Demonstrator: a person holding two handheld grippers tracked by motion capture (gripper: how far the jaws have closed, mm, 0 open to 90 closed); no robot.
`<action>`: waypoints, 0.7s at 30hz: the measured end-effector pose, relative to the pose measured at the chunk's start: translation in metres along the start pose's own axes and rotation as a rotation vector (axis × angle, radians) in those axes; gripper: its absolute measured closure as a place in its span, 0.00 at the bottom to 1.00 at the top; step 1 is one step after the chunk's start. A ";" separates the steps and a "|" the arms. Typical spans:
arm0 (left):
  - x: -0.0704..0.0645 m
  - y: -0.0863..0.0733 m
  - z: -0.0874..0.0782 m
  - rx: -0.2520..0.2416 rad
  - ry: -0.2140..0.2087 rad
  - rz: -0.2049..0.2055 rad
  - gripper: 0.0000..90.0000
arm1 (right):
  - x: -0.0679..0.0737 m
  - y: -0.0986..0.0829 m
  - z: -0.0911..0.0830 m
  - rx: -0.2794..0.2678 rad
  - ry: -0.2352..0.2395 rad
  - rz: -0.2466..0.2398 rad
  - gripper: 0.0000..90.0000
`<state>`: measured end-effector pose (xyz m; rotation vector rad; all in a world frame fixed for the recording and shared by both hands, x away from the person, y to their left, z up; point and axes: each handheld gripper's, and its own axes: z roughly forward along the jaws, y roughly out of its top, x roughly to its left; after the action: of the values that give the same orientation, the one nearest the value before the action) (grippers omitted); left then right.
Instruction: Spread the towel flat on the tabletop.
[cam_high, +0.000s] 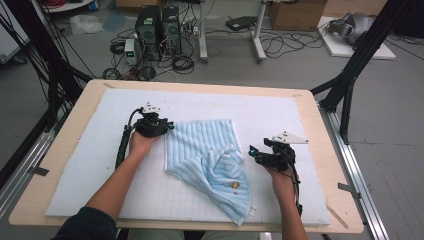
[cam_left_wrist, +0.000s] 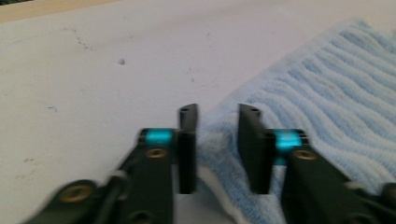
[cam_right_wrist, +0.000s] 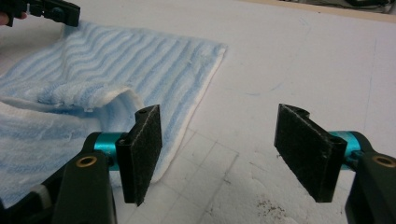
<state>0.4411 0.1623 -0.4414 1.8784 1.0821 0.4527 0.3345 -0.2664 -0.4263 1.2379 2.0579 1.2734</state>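
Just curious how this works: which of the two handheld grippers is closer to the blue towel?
Left. The left gripper has its fingers around the towel's corner, not yet closed. The right gripper hangs open just beside its right edge.

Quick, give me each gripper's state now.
Left gripper: open, jaws astride the towel corner, not clamped.
Right gripper: wide open, holding nothing, beside the towel.

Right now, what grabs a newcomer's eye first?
The light-blue striped towel, half folded over itself mid-mat. The left hand-held gripper sits at its far-left corner, jaws parted round the edge. The right hand-held gripper hovers wide open just off its right edge.
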 end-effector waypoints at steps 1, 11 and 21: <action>-0.001 0.000 -0.001 -0.007 0.001 0.002 0.64 | 0.000 0.000 0.001 0.000 -0.001 0.000 0.36; -0.014 -0.011 -0.013 0.037 -0.055 0.024 0.45 | 0.002 0.010 0.022 0.014 0.033 -0.012 0.49; -0.029 -0.020 -0.008 0.092 -0.030 0.140 0.60 | 0.016 0.024 0.074 0.132 0.063 -0.071 0.51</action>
<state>0.4101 0.1467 -0.4504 2.0448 0.9698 0.4593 0.3907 -0.2124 -0.4405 1.1821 2.2418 1.1754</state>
